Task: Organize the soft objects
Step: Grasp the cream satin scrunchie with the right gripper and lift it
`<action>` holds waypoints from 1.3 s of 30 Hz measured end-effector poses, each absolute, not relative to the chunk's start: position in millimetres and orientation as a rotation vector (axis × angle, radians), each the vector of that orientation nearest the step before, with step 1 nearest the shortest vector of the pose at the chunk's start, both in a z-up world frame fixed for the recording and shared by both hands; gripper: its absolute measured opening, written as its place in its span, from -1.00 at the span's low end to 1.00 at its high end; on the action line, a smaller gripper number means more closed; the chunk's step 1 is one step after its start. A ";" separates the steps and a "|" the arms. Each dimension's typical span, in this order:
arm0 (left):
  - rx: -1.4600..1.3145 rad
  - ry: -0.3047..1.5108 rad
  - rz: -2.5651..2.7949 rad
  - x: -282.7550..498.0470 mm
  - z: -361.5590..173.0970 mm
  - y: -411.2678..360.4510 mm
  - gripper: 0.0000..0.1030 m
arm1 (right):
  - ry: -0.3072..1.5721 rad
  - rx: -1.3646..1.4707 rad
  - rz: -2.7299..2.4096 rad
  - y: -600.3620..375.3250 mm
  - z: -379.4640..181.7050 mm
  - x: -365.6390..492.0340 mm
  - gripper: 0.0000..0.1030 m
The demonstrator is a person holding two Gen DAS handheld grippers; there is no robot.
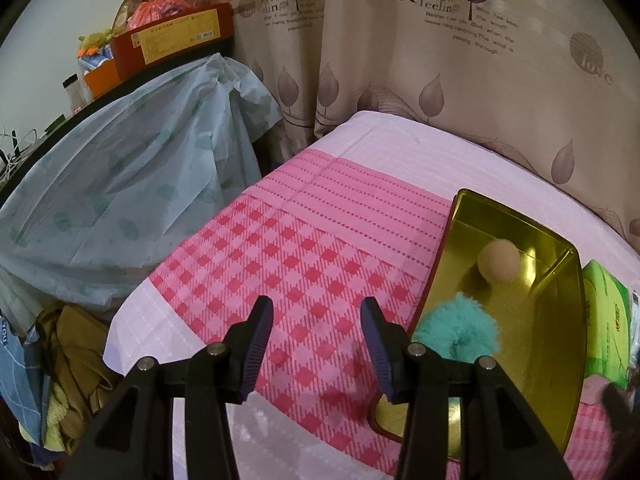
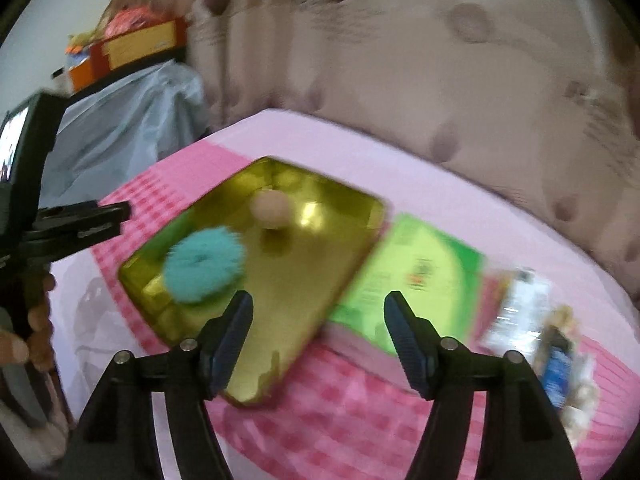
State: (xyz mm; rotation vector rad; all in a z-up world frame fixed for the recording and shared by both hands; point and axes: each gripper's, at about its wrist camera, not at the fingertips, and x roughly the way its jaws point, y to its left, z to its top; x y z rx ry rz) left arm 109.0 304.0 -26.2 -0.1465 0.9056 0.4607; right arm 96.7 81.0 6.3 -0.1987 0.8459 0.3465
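Note:
A gold metal tray lies on the pink checked tablecloth. A teal fluffy pompom and a beige soft ball lie inside it. My left gripper is open and empty, over the cloth just left of the tray. My right gripper is open and empty, above the tray's near right edge. The right wrist view is blurred. The left gripper's body shows at the left of that view.
A green packet lies right of the tray. Beyond it lie a clear wrapper and a small blue-and-yellow item. A curtain hangs behind. A covered shelf with boxes stands left.

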 end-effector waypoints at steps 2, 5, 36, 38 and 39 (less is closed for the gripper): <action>-0.140 0.902 0.459 108.5 -25.6 302.6 -0.10 | 0.828 -0.191 0.288 54.4 12.7 94.0 0.28; -0.130 0.902 0.455 108.5 -26.1 300.5 -0.10 | 0.805 -0.178 0.180 7.9 19.6 91.2 0.29; 0.061 0.876 0.221 100.3 -17.4 209.0 -0.10 | 0.999 0.131 -0.140 -200.1 -67.5 68.6 -0.46; 0.065 0.884 0.162 97.7 -15.8 187.6 -0.10 | 0.993 0.118 -0.138 -200.2 -65.8 63.9 -0.58; 0.072 0.891 0.128 97.0 -15.1 175.0 -0.09 | 0.985 0.115 -0.136 -200.4 -63.9 61.2 -0.61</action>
